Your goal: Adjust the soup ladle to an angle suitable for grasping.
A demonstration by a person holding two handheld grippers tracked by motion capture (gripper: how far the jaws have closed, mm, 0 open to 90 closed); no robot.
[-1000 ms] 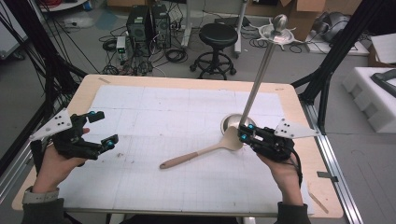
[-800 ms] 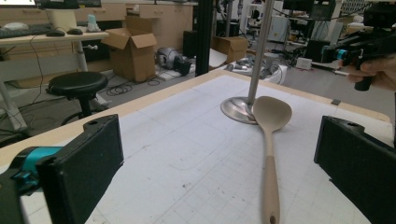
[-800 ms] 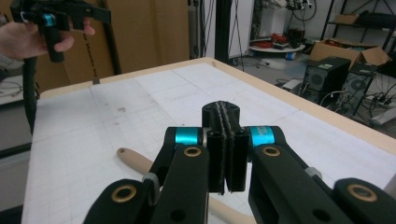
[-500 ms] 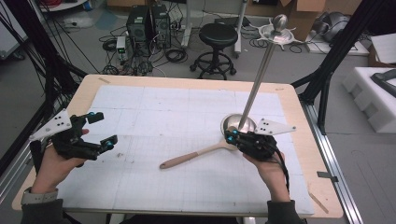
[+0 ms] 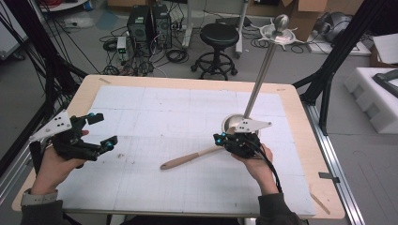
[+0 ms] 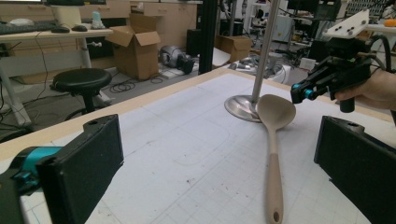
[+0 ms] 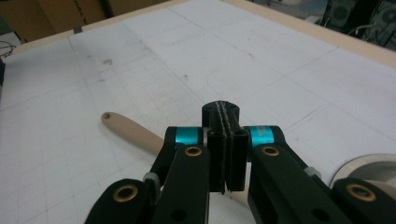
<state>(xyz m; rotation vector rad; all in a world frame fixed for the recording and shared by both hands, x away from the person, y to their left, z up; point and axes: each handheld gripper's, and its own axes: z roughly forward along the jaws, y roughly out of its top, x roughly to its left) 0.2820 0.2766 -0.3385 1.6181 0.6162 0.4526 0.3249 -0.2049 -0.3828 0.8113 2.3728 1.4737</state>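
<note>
Writing: none readable on the table (image 5: pixel 141 98), spoon or grippers.
Spoon (image 5: pixel 187 158): lies flat mid-table, bowl beside the metal stand (image 5: pixel 261 75).
Right gripper (image 5: pixel 220 139): jaws pressed together with nothing between them, above the spoon's handle.
Left gripper (image 5: pixel 104 131): jaws spread wide, empty.
Change: right gripper has moved left and lower, over the spoon; left hand unmoved.

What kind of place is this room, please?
Most likely a robotics or engineering lab: a gridded work table stands among computer towers with loose cables on the floor, cardboard boxes and a desk with a keyboard.
</note>
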